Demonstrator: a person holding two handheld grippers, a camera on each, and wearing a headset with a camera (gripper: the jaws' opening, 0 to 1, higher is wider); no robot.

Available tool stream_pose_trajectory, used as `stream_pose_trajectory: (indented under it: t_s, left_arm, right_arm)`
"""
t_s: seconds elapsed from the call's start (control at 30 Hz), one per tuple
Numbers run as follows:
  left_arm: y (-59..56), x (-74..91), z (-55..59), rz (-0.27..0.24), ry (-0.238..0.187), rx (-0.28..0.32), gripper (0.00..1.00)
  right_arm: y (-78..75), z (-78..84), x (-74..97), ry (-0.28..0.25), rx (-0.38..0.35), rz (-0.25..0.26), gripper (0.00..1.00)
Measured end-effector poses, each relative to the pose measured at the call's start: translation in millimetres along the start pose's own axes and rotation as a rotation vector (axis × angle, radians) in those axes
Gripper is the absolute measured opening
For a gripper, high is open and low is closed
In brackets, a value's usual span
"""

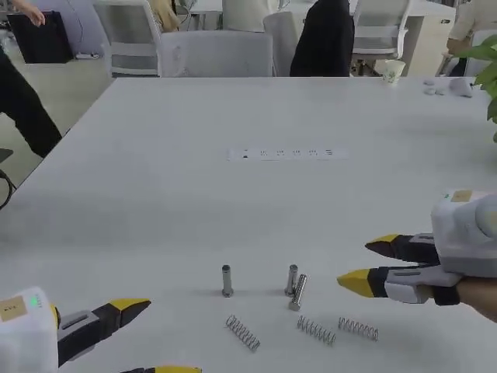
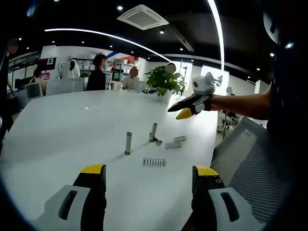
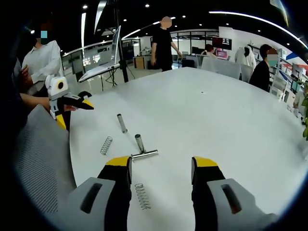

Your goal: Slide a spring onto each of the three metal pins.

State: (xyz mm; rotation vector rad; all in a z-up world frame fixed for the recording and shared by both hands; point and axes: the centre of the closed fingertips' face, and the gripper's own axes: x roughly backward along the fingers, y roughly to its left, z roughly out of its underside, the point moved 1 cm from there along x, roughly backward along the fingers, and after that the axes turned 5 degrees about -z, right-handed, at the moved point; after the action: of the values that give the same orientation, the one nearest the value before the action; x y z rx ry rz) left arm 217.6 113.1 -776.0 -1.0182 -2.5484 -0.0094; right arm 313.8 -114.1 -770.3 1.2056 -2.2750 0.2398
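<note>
At the far left, low down in the head view, the left gripper (image 1: 167, 338) hangs just over the white surface (image 1: 233, 109). Its yellow fingers (image 2: 94, 169) are apart and hold nothing.

Next comes the left pin (image 1: 226, 280). It stands up by itself. Near it, closer to the person, lies the first spring (image 1: 242, 332).

Then comes the middle pin (image 1: 292, 279), and it stands up too. The third pin (image 1: 298, 292) is right against it. In the right gripper view this one lies flat on its side. Just past these two, the second spring (image 1: 316, 330) and the last spring (image 1: 358, 329) lie close to each other.

At the far right, the right gripper (image 1: 353, 263) hovers near the middle pin. Its fingers (image 3: 118, 162) are apart and hold nothing.

No spring is on a pin yet, so I think the job has not really begun.

A few things could go wrong. The springs are thin and round. One could roll away when a finger pokes it, or pop out if the fingers close on it crooked. A very hard squeeze might bend it. The standing pins look easy to tip, so a bump from a finger or a spring pushed on at a slant could knock one over. The flat pin touches the middle pin, so grabbing it could push its neighbor down too.
</note>
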Motion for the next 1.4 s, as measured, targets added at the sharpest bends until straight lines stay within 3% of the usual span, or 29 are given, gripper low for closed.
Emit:
stream_pose_trajectory:
  t_s: [0.63, 1.4]
  left_arm:
    - [1.5, -0.9, -0.4, -0.001, -0.005, 0.000, 0.69]
    - [0.0, -1.6, 1.8, 0.004, 0.000, 0.001, 0.69]
  right_arm:
    - [3.5, 5.4, -24.9, 0.088, -0.014, -0.002, 0.40]
    - [-1.9, 15.9, -49.1, 0.158, -0.125, 0.070, 0.28]
